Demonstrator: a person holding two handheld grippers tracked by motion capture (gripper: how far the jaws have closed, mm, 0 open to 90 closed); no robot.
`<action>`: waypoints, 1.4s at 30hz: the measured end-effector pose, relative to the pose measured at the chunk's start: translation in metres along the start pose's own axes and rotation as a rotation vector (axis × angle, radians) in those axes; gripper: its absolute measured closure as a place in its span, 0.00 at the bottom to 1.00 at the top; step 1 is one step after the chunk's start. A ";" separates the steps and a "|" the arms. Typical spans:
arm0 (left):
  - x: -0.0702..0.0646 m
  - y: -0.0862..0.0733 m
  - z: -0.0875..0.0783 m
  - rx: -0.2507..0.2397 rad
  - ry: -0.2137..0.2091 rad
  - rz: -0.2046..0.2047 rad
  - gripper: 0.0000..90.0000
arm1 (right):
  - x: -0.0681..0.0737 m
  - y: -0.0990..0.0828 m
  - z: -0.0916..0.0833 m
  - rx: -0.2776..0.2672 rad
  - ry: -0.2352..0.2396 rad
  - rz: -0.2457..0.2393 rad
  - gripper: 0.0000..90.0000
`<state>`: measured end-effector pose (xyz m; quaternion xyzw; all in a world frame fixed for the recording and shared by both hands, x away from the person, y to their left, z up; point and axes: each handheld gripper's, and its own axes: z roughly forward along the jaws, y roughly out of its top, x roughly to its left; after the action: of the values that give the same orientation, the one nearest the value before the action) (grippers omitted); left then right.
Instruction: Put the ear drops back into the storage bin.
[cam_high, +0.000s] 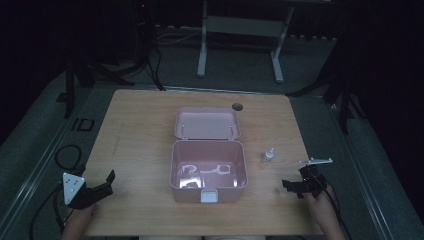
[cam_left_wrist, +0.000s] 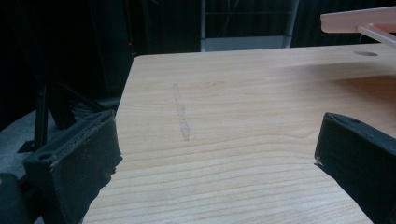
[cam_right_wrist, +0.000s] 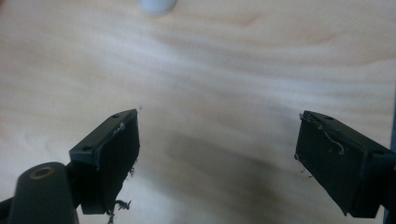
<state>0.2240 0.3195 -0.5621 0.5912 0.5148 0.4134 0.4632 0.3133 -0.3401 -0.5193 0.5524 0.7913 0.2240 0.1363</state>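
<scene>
Sitting mid-tabletop, the pink plastic box has its hinged lid thrown back; a small clear bottle stands just right of it. The left claw and right claw both gape wide, empty, at the near corners.

Pale pink against light wood, with black at my hands.

My light wooden table shows fine wavy grain and one faint grey streak. The open plastic box is pale pink with a white front latch; the small bottle looks clear with a white cap. Both my left gripper and right gripper are black, each carrying a grey plate.
</scene>
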 end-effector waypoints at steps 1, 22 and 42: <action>0.000 0.000 0.000 0.000 -0.001 -0.001 0.00 | 0.001 0.000 0.000 0.018 0.003 -0.003 0.15; 0.000 0.000 0.000 -0.002 -0.003 -0.003 0.00 | 0.016 0.007 -0.003 0.367 0.056 -0.213 0.12; 0.000 0.000 0.000 0.000 -0.004 -0.002 0.00 | 0.018 0.036 -0.004 0.580 0.055 -0.256 0.15</action>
<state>0.2239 0.3197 -0.5621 0.5916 0.5143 0.4118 0.4646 0.3343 -0.3134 -0.4967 0.4579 0.8886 -0.0152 -0.0211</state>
